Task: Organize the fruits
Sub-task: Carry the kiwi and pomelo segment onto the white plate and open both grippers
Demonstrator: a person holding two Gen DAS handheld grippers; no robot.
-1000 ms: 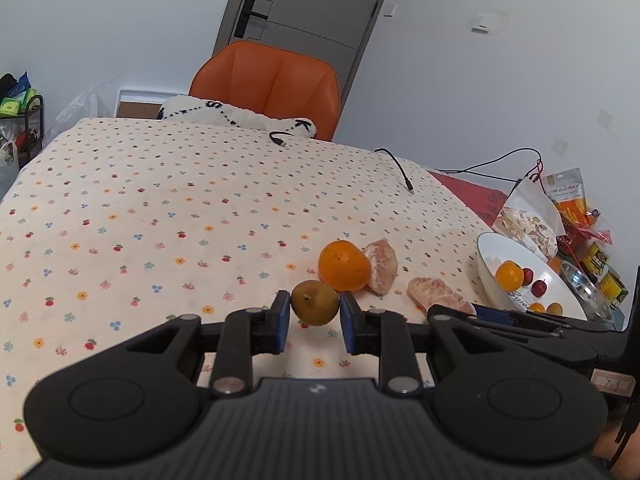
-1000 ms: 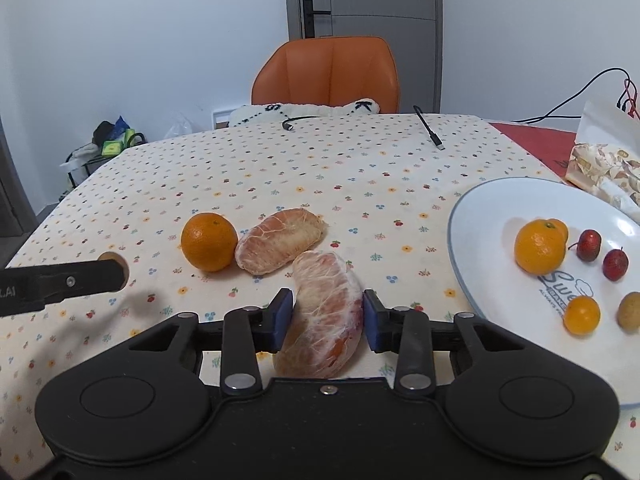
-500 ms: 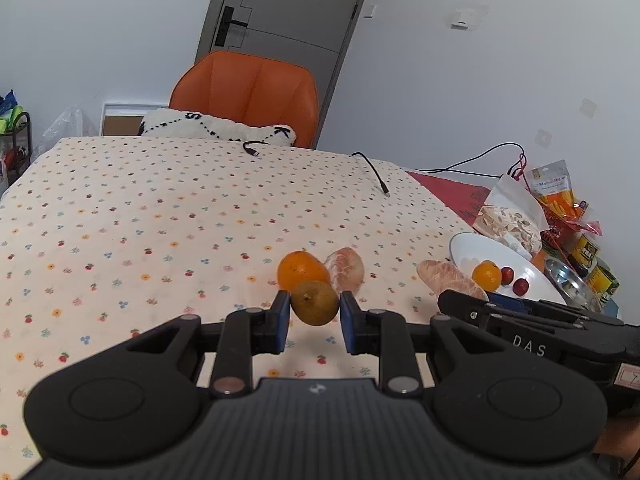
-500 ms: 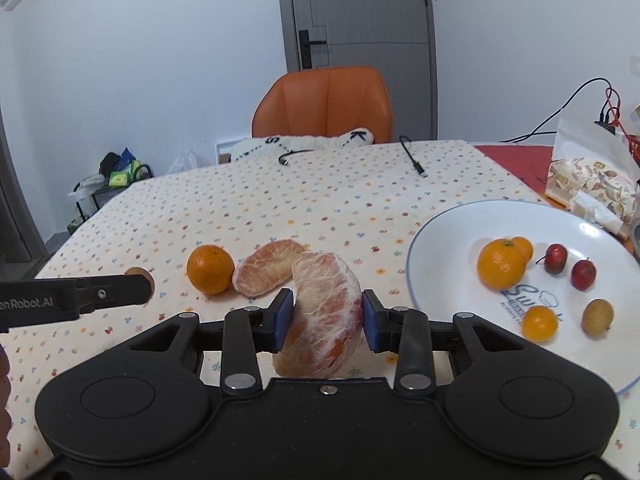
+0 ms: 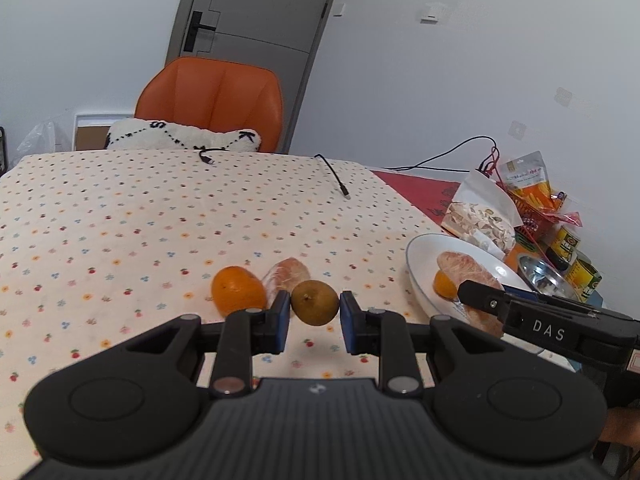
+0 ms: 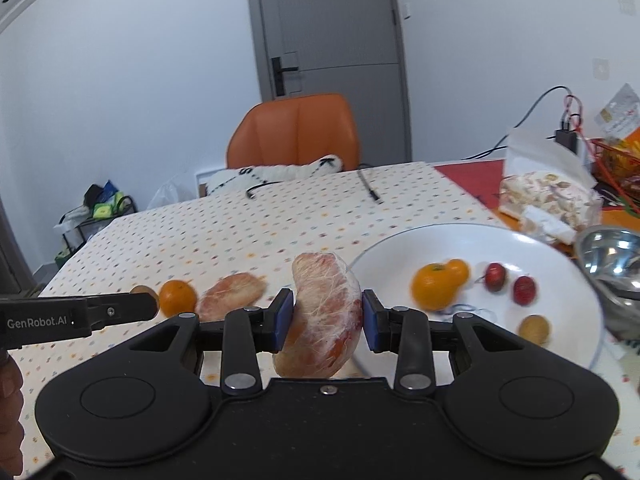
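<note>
My left gripper (image 5: 314, 314) is shut on a small brown pear (image 5: 314, 307), held above the tablecloth. An orange (image 5: 238, 290) and a peeled pomelo segment (image 5: 285, 277) lie on the cloth just beyond it. My right gripper (image 6: 327, 314) is shut on a second peeled pomelo segment (image 6: 324, 316), held above the near left rim of the white plate (image 6: 400, 248). That segment also shows over the plate in the left wrist view (image 5: 468, 270). The plate holds oranges (image 6: 434, 290), two red fruits (image 6: 496, 276) and a small brown fruit (image 6: 534, 329).
A metal bowl (image 6: 614, 256) and a bag of snacks (image 6: 548, 196) stand right of the plate, with cans (image 5: 566, 242) and packets behind. Charging cables (image 5: 334, 174) lie at the table's far edge. An orange chair (image 5: 212, 102) with a white cushion stands behind the table.
Both grippers have lifted their fruit off the table. The right one has carried the pomelo segment right, over the plate's rim. The left one has moved right with the pear.
</note>
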